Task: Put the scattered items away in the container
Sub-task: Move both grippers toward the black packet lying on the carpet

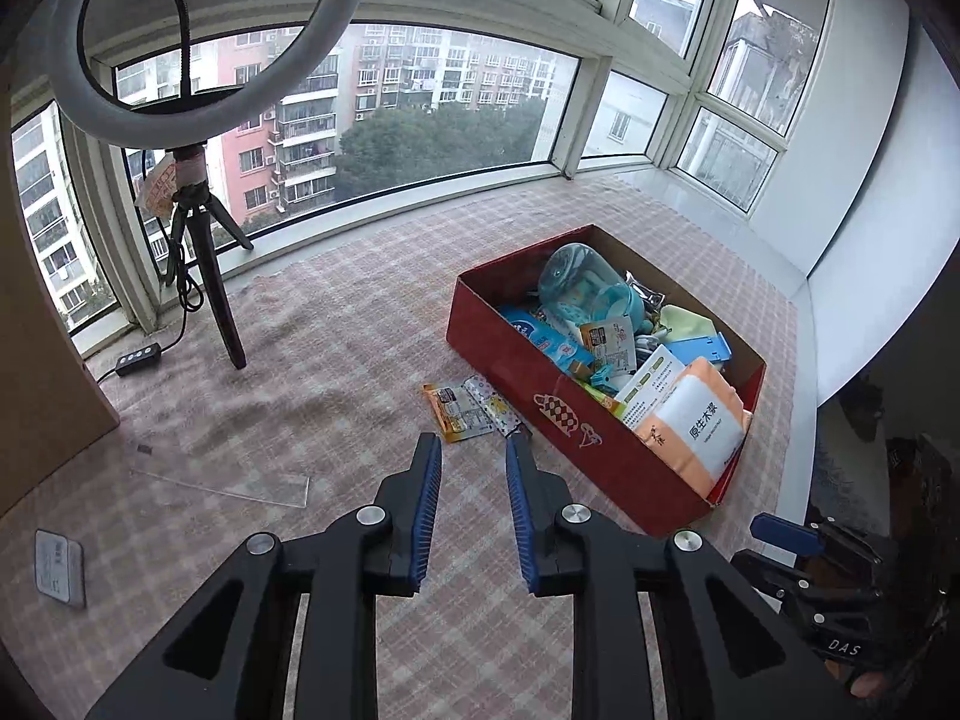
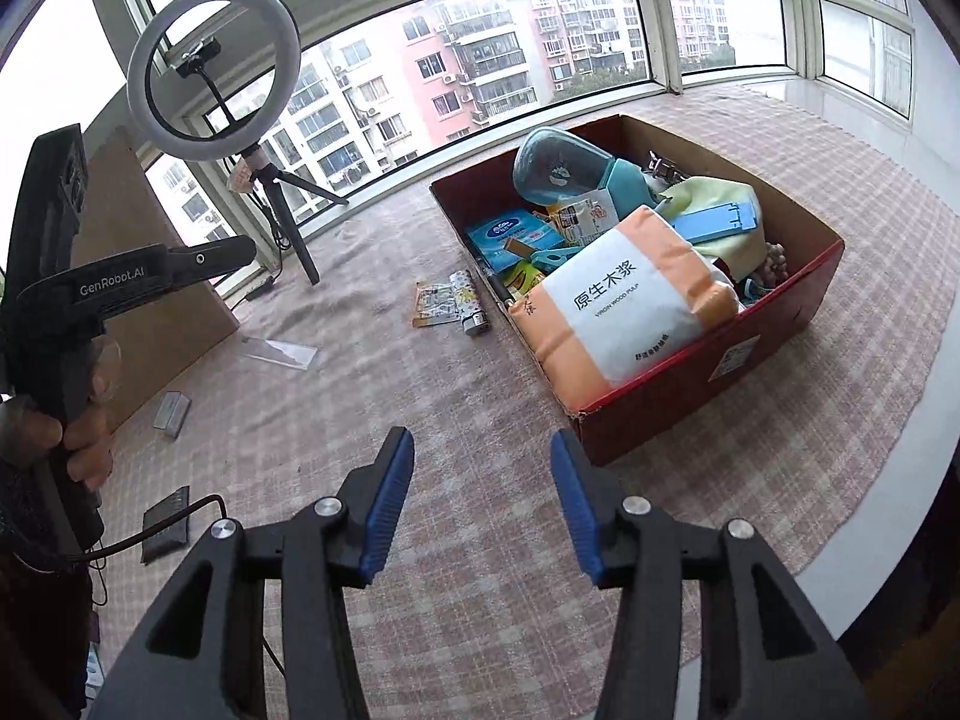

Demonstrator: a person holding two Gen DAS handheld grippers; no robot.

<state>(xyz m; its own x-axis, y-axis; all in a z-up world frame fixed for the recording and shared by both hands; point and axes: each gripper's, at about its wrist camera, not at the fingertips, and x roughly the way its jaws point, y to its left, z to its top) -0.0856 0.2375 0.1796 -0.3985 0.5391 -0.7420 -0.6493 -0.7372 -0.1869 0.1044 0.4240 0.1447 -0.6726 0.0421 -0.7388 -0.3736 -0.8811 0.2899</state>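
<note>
A red cardboard box (image 1: pixel 591 441) (image 2: pixel 672 414) sits on the checked cloth, full of items: an orange tissue pack (image 1: pixel 696 426) (image 2: pixel 612 312), a clear jar with a teal lid (image 1: pixel 585 288) (image 2: pixel 564 171), blue packets. On the cloth left of the box lie an orange snack packet (image 1: pixel 457 412) (image 2: pixel 433 303) and a patterned lighter (image 1: pixel 495 405) (image 2: pixel 469 303). My left gripper (image 1: pixel 473 450) is open and empty, just short of them. My right gripper (image 2: pixel 483 450) is open and empty, above bare cloth near the box's front corner.
A ring light on a tripod (image 1: pixel 204 264) (image 2: pixel 264 174) stands at the window. A clear plastic sheet (image 1: pixel 240 483) (image 2: pixel 282 351), a small white card (image 1: pixel 59 567) (image 2: pixel 171 414) and a dark pad (image 2: pixel 165 525) lie on the cloth. A brown board (image 1: pixel 42 324) leans at left.
</note>
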